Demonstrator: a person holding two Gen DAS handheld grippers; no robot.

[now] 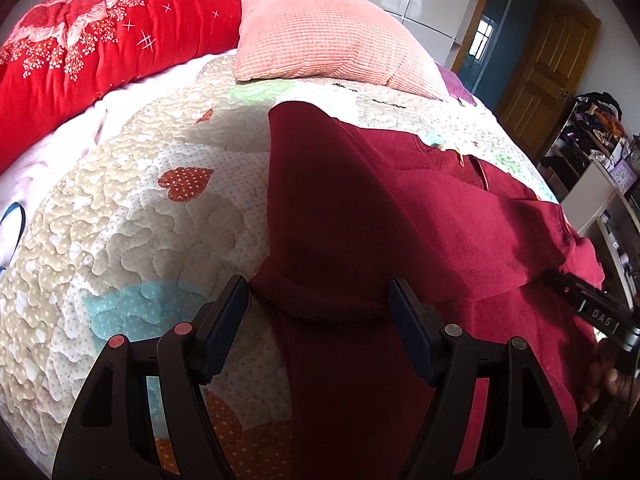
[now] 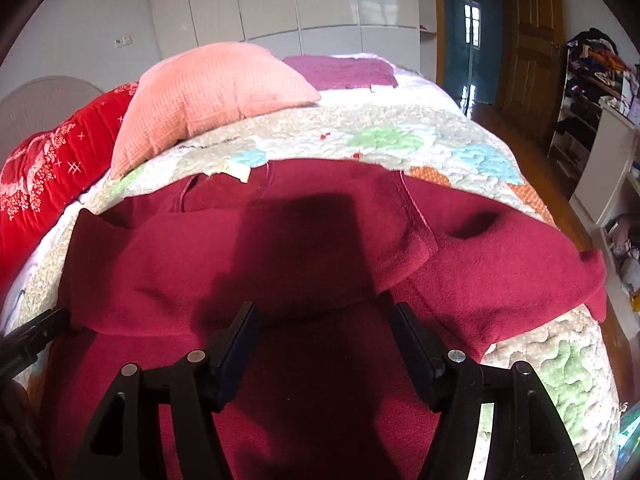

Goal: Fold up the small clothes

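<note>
Maroon fleece garment (image 1: 400, 208) lies spread on the quilted bedspread (image 1: 132, 216), one part folded across; the left gripper (image 1: 318, 304) and right gripper (image 2: 324, 332) hover over it, fingers apart; a pink pillow (image 2: 208, 92) and red quilt (image 1: 88, 44) lie behind

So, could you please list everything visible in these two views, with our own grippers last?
garment: one, dark red, spread on the quilt, partly folded over.
quilt: one, cream with hearts and pastel patches, covering the bed.
pillow: one, salmon pink, at the quilt's far end.
blanket: one, bright red, floral, along the left.
towel: one, purple, beyond the pillow.
shelves: cluttered, far right.
door: one, wooden.
left gripper: black, open, over the garment.
right gripper: black, open, over the garment.
</note>
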